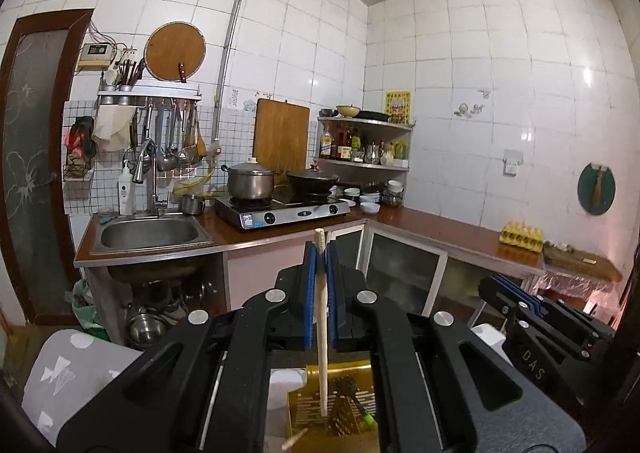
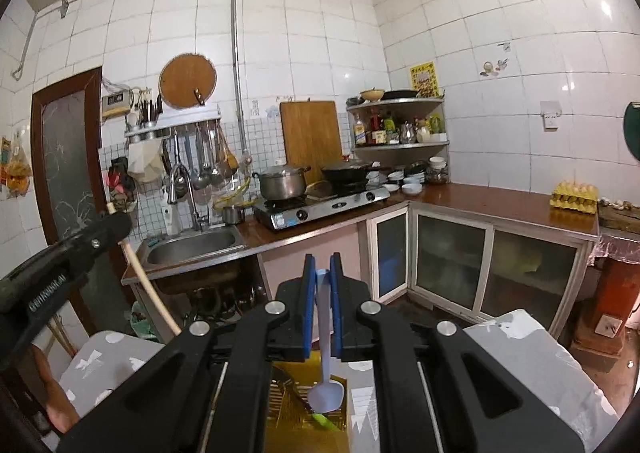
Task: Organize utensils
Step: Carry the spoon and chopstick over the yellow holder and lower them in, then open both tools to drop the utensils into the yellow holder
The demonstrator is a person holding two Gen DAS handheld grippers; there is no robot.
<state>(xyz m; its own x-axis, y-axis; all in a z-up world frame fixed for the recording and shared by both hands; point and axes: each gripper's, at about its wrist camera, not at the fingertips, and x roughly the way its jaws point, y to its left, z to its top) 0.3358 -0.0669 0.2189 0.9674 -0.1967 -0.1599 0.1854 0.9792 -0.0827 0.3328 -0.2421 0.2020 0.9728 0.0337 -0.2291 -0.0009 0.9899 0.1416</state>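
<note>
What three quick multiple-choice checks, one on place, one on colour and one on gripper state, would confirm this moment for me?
1. Where is the yellow slotted tray?
A. Below both grippers, on the patterned cloth
B. In the sink
C. On the stove

2. What colour is the spoon in the right gripper?
A. Red
B. Pale lavender-white
C. Black

3. What is the state of the left gripper?
A. Open and empty
B. Shut on a metal ladle
C. Shut on a wooden chopstick

Answers:
1 A: both wrist views show the tray under the fingers, on the cloth.
2 B: the spoon's handle and bowl are pale, hanging down from the blue pads.
3 C: the blue pads press on a light wooden stick hanging over the tray.
</note>
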